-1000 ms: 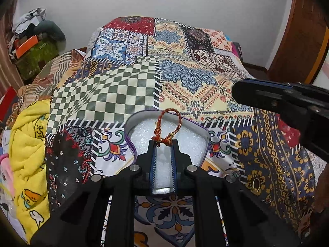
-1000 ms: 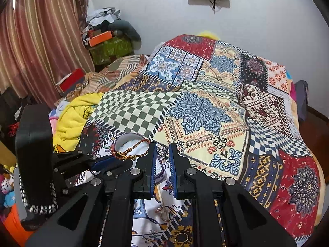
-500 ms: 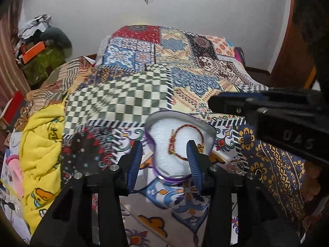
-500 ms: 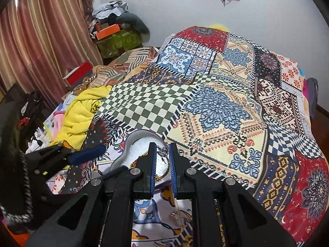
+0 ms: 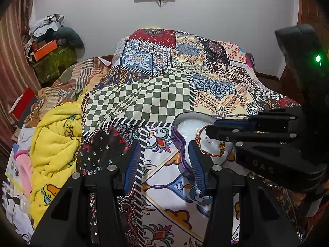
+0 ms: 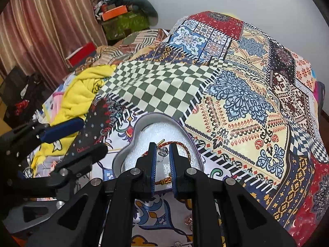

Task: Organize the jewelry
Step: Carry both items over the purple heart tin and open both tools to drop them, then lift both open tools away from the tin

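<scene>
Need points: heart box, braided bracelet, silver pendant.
Heart box (image 6: 131, 135): right wrist view, left rim.
Bracelet (image 5: 211, 154): left wrist view, red cord's near arc.
Pendant (image 6: 163, 152): right wrist view, silver body between claw fingers.

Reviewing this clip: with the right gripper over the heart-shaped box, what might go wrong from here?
1. The right gripper hovers over the heart-shaped box with a small silver pendant between its fingers; whether it is gripped is unclear, and it could drop outside the white foam.
2. The red braided bracelet already lies in the box under those fingers; lowering further may snag it and drag it out.
3. The box sits on soft patchwork bedding, so pressing down might tip it.
</scene>
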A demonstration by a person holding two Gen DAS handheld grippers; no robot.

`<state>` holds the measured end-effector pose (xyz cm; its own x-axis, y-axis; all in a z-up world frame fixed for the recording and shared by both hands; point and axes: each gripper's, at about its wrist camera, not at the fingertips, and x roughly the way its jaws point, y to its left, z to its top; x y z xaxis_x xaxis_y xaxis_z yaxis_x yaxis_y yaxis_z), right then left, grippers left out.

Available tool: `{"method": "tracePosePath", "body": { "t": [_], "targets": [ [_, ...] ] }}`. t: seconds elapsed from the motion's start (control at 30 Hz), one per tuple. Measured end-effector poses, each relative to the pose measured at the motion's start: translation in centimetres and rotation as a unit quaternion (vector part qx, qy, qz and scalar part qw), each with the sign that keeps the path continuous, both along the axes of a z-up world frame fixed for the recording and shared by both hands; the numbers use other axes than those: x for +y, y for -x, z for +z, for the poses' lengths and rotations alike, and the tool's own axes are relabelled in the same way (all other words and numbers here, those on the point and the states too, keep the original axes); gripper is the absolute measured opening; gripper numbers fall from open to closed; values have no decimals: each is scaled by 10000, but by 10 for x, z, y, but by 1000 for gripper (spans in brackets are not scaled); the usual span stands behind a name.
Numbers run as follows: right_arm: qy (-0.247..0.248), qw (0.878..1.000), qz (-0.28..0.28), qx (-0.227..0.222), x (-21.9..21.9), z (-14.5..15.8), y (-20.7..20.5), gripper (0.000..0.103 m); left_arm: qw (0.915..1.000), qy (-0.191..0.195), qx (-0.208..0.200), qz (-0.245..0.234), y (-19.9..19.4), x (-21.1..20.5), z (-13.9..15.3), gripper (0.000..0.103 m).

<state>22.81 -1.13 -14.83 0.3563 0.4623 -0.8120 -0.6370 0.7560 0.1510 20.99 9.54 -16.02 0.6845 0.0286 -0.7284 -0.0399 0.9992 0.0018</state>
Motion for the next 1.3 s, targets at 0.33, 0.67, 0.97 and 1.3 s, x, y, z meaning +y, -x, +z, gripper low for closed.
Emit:
{"method": "tracePosePath", "body": {
  "t": [0.33, 0.67, 0.97, 1.3],
  "targets": [
    [49, 10000, 7, 24, -6, 14, 8, 22, 9999, 16, -124, 35, 12, 1, 15, 51],
    [-97, 9974, -535, -474, -51, 60, 25, 23, 9992, 78, -395, -38, 31, -8, 46, 55],
    [-4, 9916, -1048, -757, -105, 79, 48, 23, 9986, 129, -390, -331, 47, -34, 55, 56],
    [303, 9872, -1423, -657, -159, 67, 72, 23, 9970, 186, -76, -751, 59, -73, 39, 56]
  ]
}}
